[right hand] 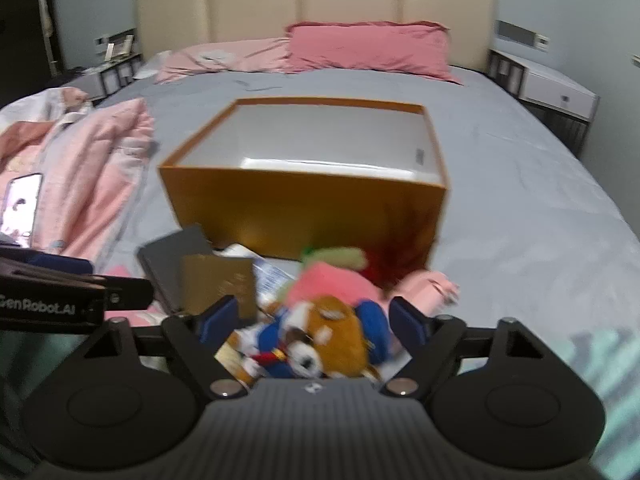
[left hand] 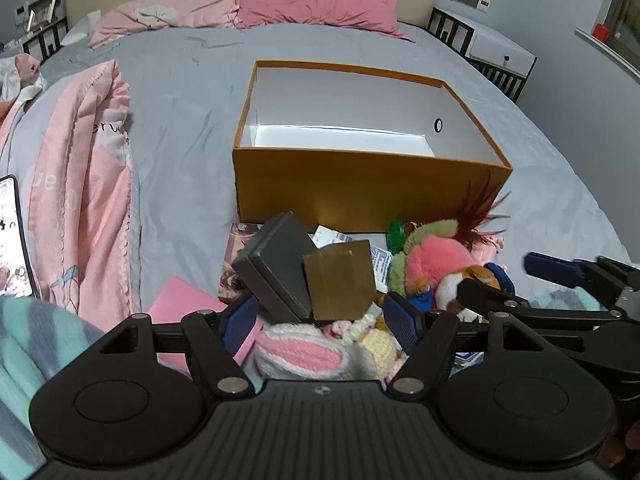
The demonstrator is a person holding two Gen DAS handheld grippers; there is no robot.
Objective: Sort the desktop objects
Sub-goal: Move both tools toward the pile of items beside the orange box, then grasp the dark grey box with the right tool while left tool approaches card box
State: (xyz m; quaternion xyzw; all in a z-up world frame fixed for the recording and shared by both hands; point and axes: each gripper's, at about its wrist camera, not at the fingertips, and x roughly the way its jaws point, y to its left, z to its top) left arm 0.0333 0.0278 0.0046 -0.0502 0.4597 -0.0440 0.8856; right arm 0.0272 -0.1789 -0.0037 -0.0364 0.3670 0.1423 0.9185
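An open orange box (left hand: 360, 196) with a white inside stands on the grey bed; it also shows in the right wrist view (right hand: 304, 204). In front of it lies a pile: a dark grey case (left hand: 276, 268), a gold box (left hand: 340, 284), a pink and green plush (left hand: 432, 256), a pink knitted item (left hand: 304, 352). My left gripper (left hand: 320, 320) is open, its fingers either side of the grey case and gold box. My right gripper (right hand: 312, 316) is open around a brown dog plush in blue (right hand: 320, 336). The right gripper also shows in the left wrist view (left hand: 532, 280).
A pink blanket (left hand: 88, 200) lies bunched at the left with a lit phone (left hand: 12, 236) beside it. Pink pillows (left hand: 316, 0) sit at the headboard. Nightstands (left hand: 488, 48) flank the bed. A pink booklet (left hand: 180, 300) lies by the pile.
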